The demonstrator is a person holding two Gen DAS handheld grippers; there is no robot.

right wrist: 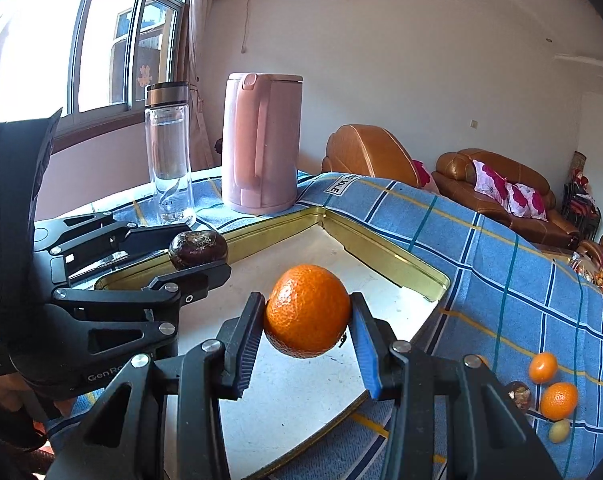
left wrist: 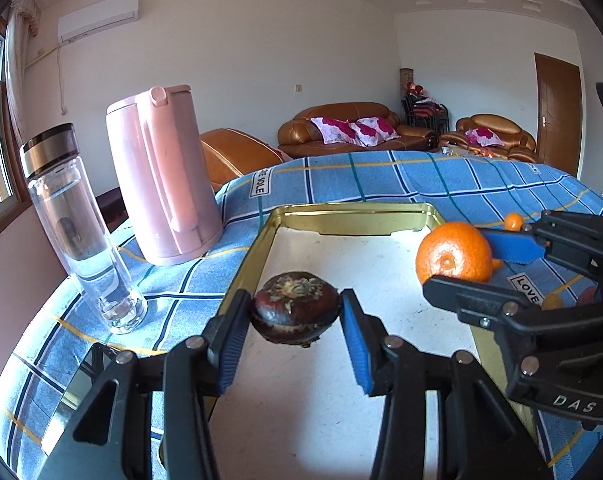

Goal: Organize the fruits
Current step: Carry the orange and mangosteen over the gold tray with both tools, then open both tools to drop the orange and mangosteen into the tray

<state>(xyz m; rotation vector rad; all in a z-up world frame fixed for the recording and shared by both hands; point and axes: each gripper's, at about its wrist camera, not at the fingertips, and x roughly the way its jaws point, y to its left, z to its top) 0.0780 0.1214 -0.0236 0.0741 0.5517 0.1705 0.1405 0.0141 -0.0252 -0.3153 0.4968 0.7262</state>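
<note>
Blue-padded fingers (left wrist: 227, 344) of the left gripper (left wrist: 295, 314) press from both sides on a dark brown, flattened fruit (left wrist: 295, 308) like a water chestnut, holding it just above the near left part of a shallow gold-rimmed tray (left wrist: 353, 214) with a pale floor. To its right, the right gripper (right wrist: 307, 312) clamps an orange mandarin (right wrist: 307, 310) between its own blue pads (right wrist: 365, 350), and that fruit too hangs over the tray's pale floor, nearer the right rim. Both pairs of jaws stand narrow, each closed on its fruit, and the two grippers are side by side without touching. The tray lies on a blue checked tablecloth (right wrist: 501, 280) with yellow and dark lines. On the cloth to the right of the tray, near the edge of the right wrist view, lie two small oranges (right wrist: 543, 367), a small dark fruit (right wrist: 519, 394) and a small pale yellowish fruit (right wrist: 559, 431), close together. Beyond the tray's far left corner stands a pink electric kettle (left wrist: 161, 176), upright, and just left of it a clear glass bottle (left wrist: 77, 228) with a dark metal cap. Farther back are brown leather sofas (left wrist: 353, 124) with floral cushions, a window (right wrist: 85, 36) on the left and a wooden door (left wrist: 559, 108) on the far right.
</note>
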